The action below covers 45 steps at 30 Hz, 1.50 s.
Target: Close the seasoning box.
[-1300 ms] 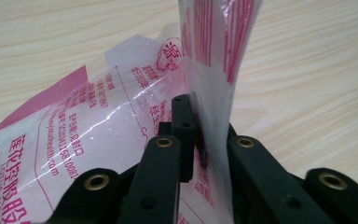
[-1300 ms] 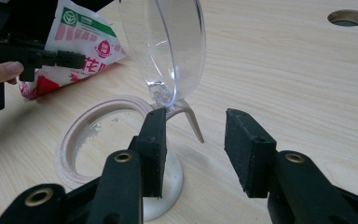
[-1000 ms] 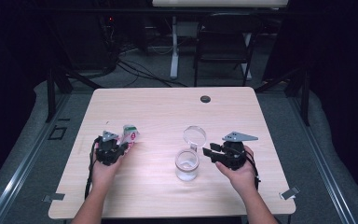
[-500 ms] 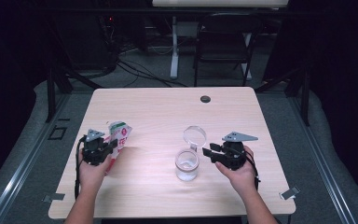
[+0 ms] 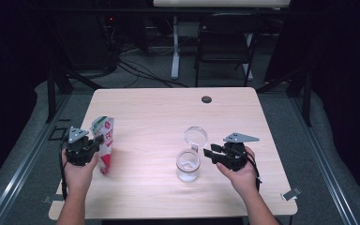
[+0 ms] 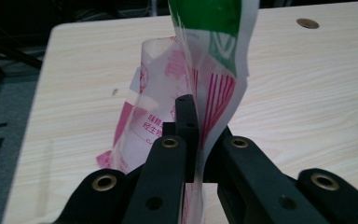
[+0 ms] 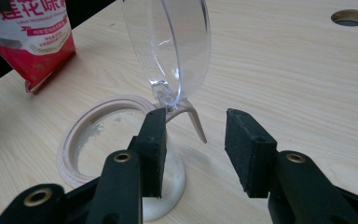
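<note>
The pouch (image 5: 103, 143) has been carried left and raised, clamped in the closed left gripper (image 5: 96, 140) over the worktop's (image 5: 159, 117) near-left. Soft, light film is judged to buckle; grasping near the seam suits. The right gripper (image 5: 211, 153) is held open beside the fragile jar (image 5: 188, 165).

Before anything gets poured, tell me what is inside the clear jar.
The clear jar stands with its lid flipped up. Through the mouth, whitish traces show on the wall; the rim and the right gripper cover the bottom.
</note>
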Each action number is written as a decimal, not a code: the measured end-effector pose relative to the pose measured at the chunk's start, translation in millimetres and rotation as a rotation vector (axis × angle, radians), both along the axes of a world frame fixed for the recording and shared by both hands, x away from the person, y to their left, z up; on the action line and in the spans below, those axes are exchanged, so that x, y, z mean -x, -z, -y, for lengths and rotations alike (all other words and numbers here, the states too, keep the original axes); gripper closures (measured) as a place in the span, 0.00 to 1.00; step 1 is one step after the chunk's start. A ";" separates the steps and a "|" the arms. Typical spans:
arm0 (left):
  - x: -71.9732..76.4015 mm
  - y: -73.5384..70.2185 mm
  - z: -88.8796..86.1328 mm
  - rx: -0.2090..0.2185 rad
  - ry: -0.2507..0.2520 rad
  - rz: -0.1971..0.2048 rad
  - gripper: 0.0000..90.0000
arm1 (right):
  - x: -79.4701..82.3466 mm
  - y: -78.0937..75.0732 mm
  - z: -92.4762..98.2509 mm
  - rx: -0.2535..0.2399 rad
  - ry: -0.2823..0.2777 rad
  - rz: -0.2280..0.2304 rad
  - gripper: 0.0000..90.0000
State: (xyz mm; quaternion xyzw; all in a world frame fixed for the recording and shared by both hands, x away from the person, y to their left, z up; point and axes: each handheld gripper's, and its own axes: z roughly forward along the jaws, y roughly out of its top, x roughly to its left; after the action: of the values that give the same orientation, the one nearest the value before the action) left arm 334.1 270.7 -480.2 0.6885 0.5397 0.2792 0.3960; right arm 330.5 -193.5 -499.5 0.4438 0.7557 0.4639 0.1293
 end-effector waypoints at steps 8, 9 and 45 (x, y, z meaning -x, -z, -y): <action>7.0 -11.1 -12.0 -0.014 -0.057 0.046 1.00 | -0.4 1.5 -0.3 -0.009 0.003 -0.001 0.65; 7.3 -11.8 -13.1 -0.009 -0.062 0.052 1.00 | -0.4 1.6 -0.2 -0.010 0.004 -0.001 0.65; -5.3 -53.9 44.6 0.060 0.219 0.130 1.00 | 31.7 2.3 39.7 -0.009 0.136 0.030 0.65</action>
State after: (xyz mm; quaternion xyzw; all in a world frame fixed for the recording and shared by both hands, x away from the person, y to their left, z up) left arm 339.4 226.1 -426.4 0.7116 0.4427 0.2620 0.4786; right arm 298.8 -233.2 -501.8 0.4878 0.7195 0.4642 0.1699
